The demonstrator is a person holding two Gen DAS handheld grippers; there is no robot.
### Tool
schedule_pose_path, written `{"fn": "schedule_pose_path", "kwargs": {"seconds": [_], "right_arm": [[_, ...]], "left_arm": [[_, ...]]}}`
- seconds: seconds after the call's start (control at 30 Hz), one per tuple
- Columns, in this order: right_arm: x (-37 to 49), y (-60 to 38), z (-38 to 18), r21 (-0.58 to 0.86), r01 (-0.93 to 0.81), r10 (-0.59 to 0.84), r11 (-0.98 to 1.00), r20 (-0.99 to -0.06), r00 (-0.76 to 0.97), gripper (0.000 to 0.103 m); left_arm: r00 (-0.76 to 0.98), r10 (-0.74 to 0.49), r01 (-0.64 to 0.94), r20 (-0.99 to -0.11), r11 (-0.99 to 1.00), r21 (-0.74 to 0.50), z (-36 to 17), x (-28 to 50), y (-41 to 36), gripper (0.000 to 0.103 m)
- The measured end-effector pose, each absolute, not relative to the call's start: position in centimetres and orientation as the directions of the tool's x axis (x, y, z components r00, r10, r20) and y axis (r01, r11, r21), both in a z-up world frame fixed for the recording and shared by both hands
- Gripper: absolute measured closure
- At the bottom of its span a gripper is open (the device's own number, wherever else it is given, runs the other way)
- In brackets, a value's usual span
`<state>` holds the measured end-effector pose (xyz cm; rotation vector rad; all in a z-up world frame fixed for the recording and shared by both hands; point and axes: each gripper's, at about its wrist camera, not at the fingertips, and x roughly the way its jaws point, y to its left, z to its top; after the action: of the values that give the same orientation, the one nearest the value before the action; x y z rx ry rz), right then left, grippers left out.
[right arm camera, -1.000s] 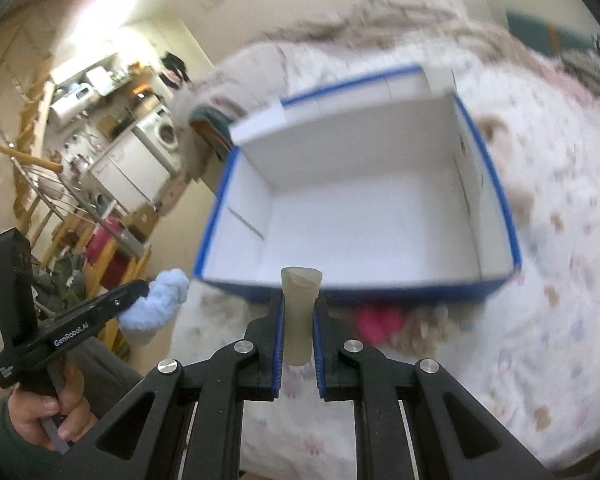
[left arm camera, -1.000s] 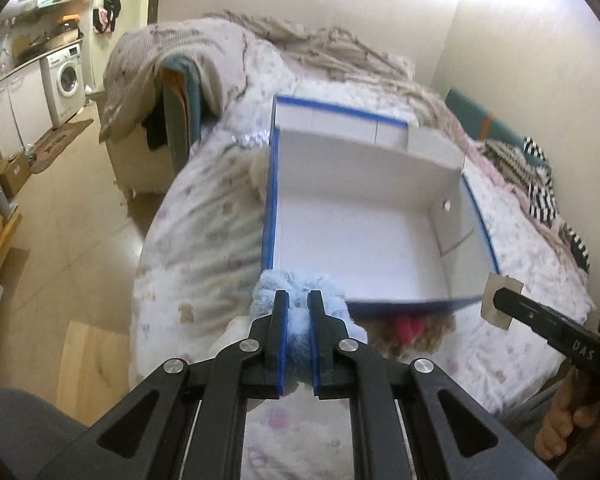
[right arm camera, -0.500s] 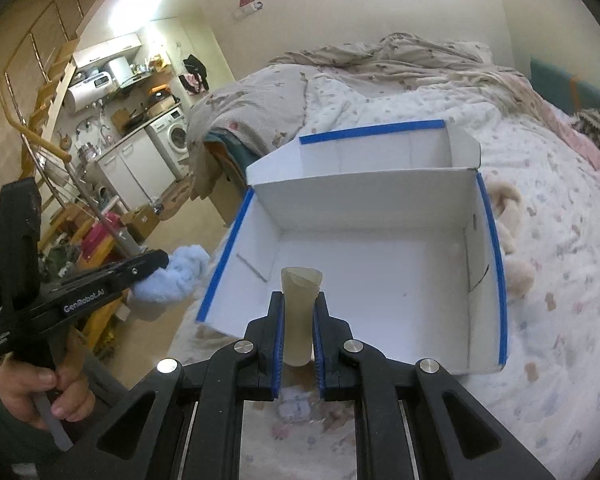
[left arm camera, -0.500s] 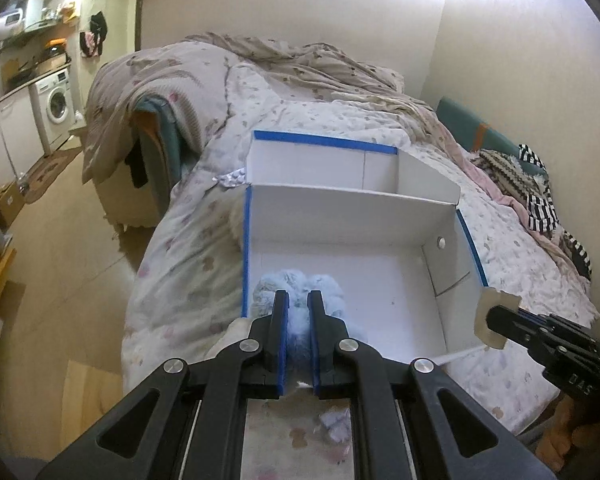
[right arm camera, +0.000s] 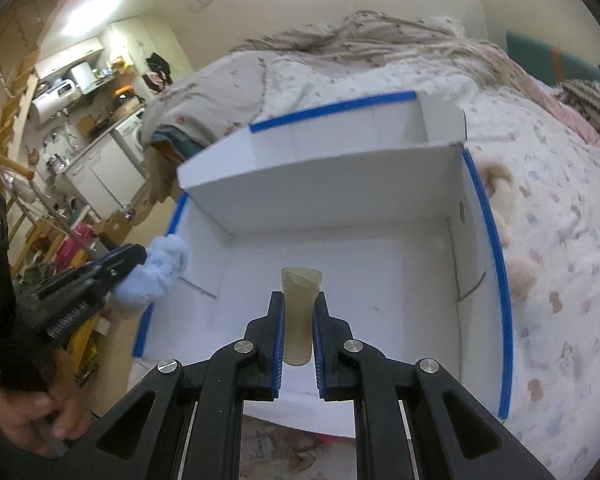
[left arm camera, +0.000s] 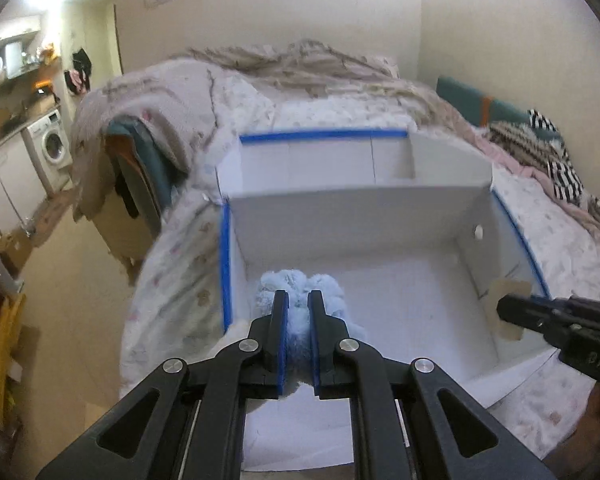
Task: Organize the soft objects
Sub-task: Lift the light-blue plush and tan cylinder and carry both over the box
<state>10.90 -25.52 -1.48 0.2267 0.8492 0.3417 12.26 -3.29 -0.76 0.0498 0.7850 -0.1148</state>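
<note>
On the left, the left gripper (left arm camera: 298,312) has its jaws pinched narrow on a fluffy pale-blue plush toy (left arm camera: 300,292), held over the near left corner of the open white cardboard box with blue-taped edges (left arm camera: 225,264); holding it above the floor of the box rather than the rim suits a straight drop inside. To the right, the right gripper (right arm camera: 298,312) has its jaws closed on a small beige, tube-like soft piece (right arm camera: 300,304), poised upright over the middle front of the same box, probably so both items can be let go together; what this piece is exactly I cannot tell. The box floor looks bare, so the sorting seems at an early stage. The box rests on a bed with a pale patterned quilt (right arm camera: 560,240), and a beige plush toy (right arm camera: 500,184) lies on the quilt just beside the box's right wall. Beyond the left side of the bed, a white washing machine (left arm camera: 52,146) stands in a cluttered kitchen corner.
</note>
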Motion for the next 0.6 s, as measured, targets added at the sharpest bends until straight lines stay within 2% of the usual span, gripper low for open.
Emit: {"fn": "schedule_pose_path", "kwargs": {"seconds": [0.1, 0.27, 0.6], "right_arm": [[11.0, -25.0, -2.6, 0.314, -0.200, 0.370, 0.928, -0.721, 0.585, 0.089], [11.5, -24.8, -4.2, 0.296, -0.186, 0.348, 0.937, -0.759, 0.549, 0.089], [12.6, -26.0, -6.7, 0.262, -0.121, 0.287, 0.958, -0.828, 0.481, 0.089]], "left_arm": [[0.655, -0.122, 0.110, -0.746, 0.992, -0.065, -2.0, 13.0, -3.0, 0.094], [0.646, -0.128, 0.126, -0.752, 0.990, -0.061, -2.8, 13.4, -3.8, 0.094], [0.561, -0.102, 0.088, -0.822, 0.994, -0.063, -5.6, 15.2, -4.6, 0.094]]}}
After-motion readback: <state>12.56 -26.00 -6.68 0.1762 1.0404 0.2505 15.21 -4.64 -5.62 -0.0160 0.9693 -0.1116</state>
